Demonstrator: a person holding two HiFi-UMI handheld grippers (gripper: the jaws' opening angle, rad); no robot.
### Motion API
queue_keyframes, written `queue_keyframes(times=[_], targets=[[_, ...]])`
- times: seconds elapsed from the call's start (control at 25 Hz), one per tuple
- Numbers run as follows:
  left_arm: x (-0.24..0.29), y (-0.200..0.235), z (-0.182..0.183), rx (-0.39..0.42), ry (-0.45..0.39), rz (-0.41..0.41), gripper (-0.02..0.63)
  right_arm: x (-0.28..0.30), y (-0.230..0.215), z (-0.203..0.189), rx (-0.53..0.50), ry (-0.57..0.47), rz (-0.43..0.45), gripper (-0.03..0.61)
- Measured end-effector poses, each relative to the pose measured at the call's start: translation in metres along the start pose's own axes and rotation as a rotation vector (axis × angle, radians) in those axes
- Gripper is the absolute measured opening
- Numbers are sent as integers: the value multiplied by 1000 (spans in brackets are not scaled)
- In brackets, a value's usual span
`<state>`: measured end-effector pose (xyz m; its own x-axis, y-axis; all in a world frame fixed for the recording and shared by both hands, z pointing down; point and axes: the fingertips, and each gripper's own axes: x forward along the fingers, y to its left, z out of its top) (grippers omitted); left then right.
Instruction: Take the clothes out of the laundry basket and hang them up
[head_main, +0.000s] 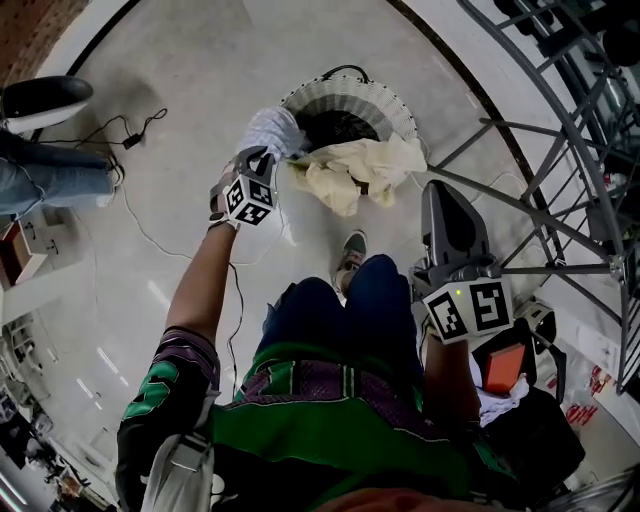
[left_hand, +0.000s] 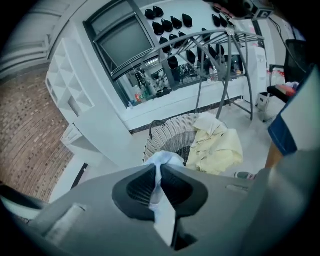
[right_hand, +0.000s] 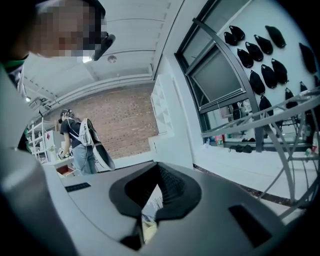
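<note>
My left gripper (left_hand: 159, 175) clamps a fold of the soft, light white garment (left_hand: 167, 158) just above the laundry basket (left_hand: 167, 134), so it should hang limp.

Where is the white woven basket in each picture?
Head view: the white woven laundry basket is at top centre, with a pale yellow cloth draped over its rim.
Left gripper view: basket at centre, cloth on its right.
Right gripper view: not in it.
Shared landmark: the grey metal drying rack.
</note>
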<state>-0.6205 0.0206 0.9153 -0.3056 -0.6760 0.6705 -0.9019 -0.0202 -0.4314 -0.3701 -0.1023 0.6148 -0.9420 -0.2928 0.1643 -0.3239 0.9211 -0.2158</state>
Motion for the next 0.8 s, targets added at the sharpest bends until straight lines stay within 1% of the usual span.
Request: queue_keyframes(times=[0.24,0.48,0.8], targets=[[-74,29,37,-26,-16,28,41,-41,30,67,-8,-27,-14,0],[-136,74,69,-75,-50,82,41,-63,60,116,-9,-45,-13,0],[-242,118,109,-131,-150,172,41,-92,107,177,-44,-108,5,0]])
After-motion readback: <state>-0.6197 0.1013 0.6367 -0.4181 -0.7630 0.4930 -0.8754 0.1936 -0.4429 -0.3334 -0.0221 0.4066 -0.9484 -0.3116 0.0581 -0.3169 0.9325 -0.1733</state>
